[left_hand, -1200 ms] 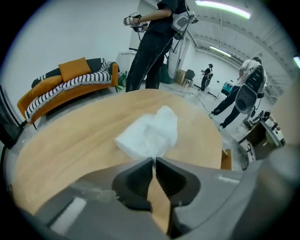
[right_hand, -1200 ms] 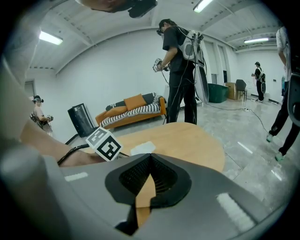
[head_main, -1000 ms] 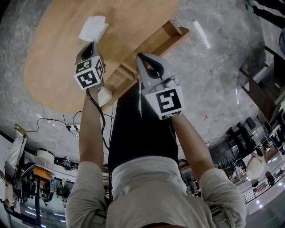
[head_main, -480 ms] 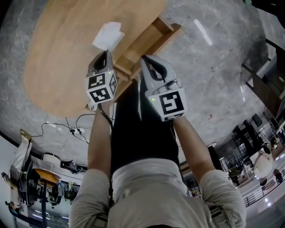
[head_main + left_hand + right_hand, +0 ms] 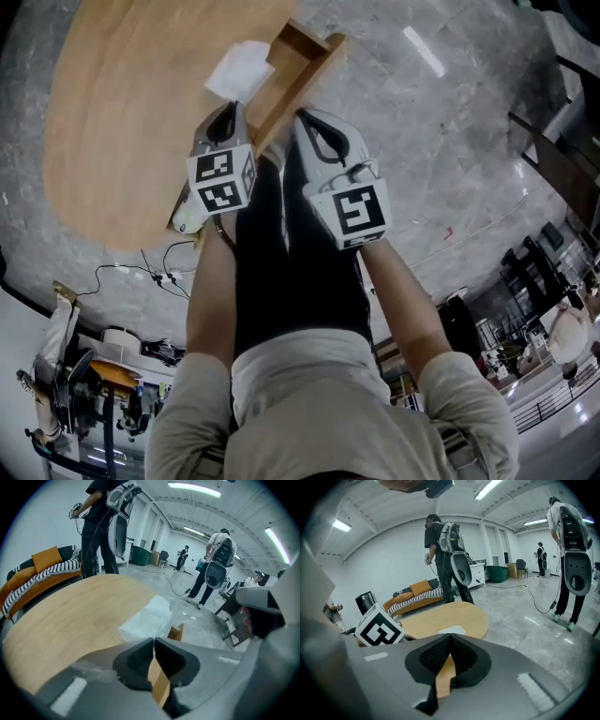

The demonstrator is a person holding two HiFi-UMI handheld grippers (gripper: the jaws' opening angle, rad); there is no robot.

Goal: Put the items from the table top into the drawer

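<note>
A white soft packet (image 5: 239, 70) lies on the oval wooden table (image 5: 122, 112), right beside the open wooden drawer (image 5: 305, 56). My left gripper (image 5: 232, 105) hangs just below the packet, over the drawer's table-side edge, its jaws shut with nothing between them. In the left gripper view the packet (image 5: 147, 618) lies just beyond the closed left gripper (image 5: 153, 641), with a drawer corner (image 5: 176, 632) behind the tips. My right gripper (image 5: 298, 114) is alongside over the drawer, also shut and empty. Past the right gripper (image 5: 450, 637) I see the table (image 5: 440, 618) and the packet (image 5: 452, 630).
A white object (image 5: 192, 214) sits at the drawer's near end by the table's edge. Cables (image 5: 141, 272) trail on the grey floor. People with equipment stand beyond the table (image 5: 101, 527) (image 5: 440, 550). An orange and striped sofa (image 5: 42, 569) stands at the back.
Both grippers have slid right along the table's edge to the drawer, the left one more, closing up beside the right. The packet has not moved. Both jaws have stayed shut.
</note>
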